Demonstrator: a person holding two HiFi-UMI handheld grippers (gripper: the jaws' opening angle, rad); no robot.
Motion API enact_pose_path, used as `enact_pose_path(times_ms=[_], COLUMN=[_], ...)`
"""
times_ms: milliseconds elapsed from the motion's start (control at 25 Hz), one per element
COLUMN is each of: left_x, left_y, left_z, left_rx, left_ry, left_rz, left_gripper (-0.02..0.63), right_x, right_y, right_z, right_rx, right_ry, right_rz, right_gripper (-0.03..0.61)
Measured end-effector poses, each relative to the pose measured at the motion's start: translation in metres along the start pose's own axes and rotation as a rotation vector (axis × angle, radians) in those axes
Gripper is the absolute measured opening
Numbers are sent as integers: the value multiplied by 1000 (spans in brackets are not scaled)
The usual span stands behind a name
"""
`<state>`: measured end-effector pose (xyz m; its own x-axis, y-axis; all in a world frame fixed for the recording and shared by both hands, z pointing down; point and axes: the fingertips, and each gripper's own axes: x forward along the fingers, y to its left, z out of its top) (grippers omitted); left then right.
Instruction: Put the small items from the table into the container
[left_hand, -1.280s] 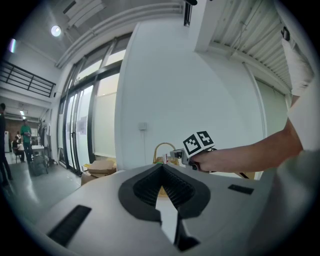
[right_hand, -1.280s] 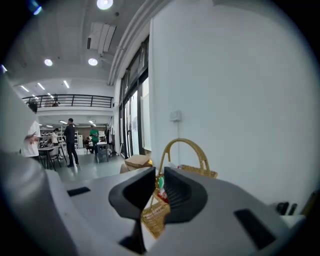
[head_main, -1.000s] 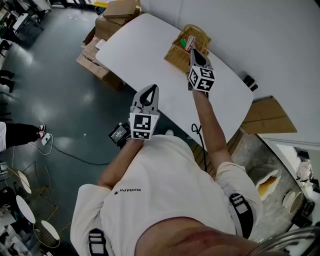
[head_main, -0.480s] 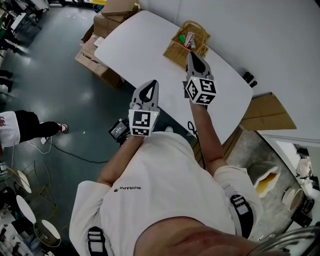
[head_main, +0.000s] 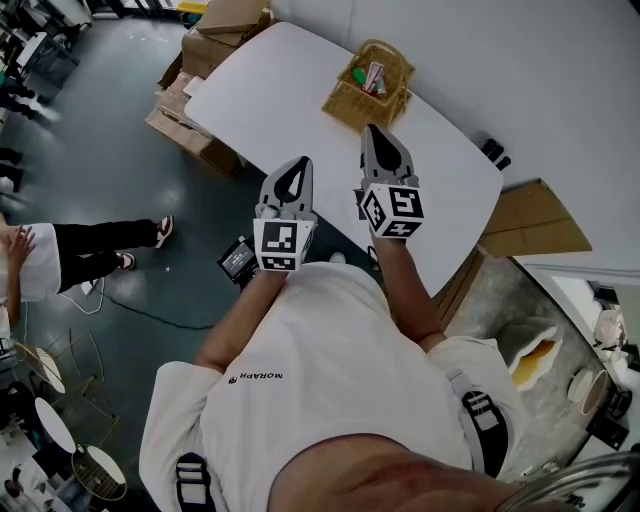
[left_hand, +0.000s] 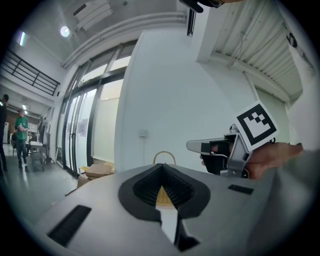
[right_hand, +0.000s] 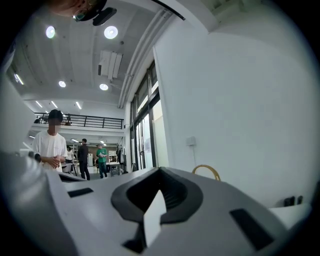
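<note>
A wicker basket (head_main: 350, 98) with a hoop handle stands on the far side of the white table (head_main: 270, 90), with several small items (head_main: 370, 78) lying inside it. My right gripper (head_main: 372, 131) hangs over the table just short of the basket, shut and empty. My left gripper (head_main: 298, 164) hovers at the table's near edge, also shut with nothing in it. In the left gripper view the shut jaws (left_hand: 162, 168) point at the basket handle (left_hand: 164, 154), and the right gripper (left_hand: 220, 149) shows to the right. The right gripper view has the handle (right_hand: 206, 170) beyond its shut jaws (right_hand: 160, 170).
Cardboard boxes (head_main: 215, 40) are stacked on the floor by the table's left end. A small black object (head_main: 494, 156) lies near the table's right edge, with a cardboard sheet (head_main: 535, 228) beyond it. A person (head_main: 60, 258) stands on the floor at left.
My right gripper has drawn back from the basket towards me and risen a little. The left gripper has stayed put. A person has walked into view on the floor at left.
</note>
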<state>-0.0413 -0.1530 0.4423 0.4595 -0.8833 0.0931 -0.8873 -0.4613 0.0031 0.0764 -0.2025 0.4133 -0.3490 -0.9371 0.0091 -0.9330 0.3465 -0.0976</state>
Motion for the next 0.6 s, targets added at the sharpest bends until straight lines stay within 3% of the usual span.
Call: enact_pose_path(times_ms=[600], left_x=[-4], left_y=[1], left_z=[6], left_rx=[-12], left_ry=[-22], left_rz=[5], left_gripper=[3], right_x=[-28], right_y=[37], right_z=[-15], right_rx=[3], right_ry=[29], right_rz=[40], right_gripper=[12])
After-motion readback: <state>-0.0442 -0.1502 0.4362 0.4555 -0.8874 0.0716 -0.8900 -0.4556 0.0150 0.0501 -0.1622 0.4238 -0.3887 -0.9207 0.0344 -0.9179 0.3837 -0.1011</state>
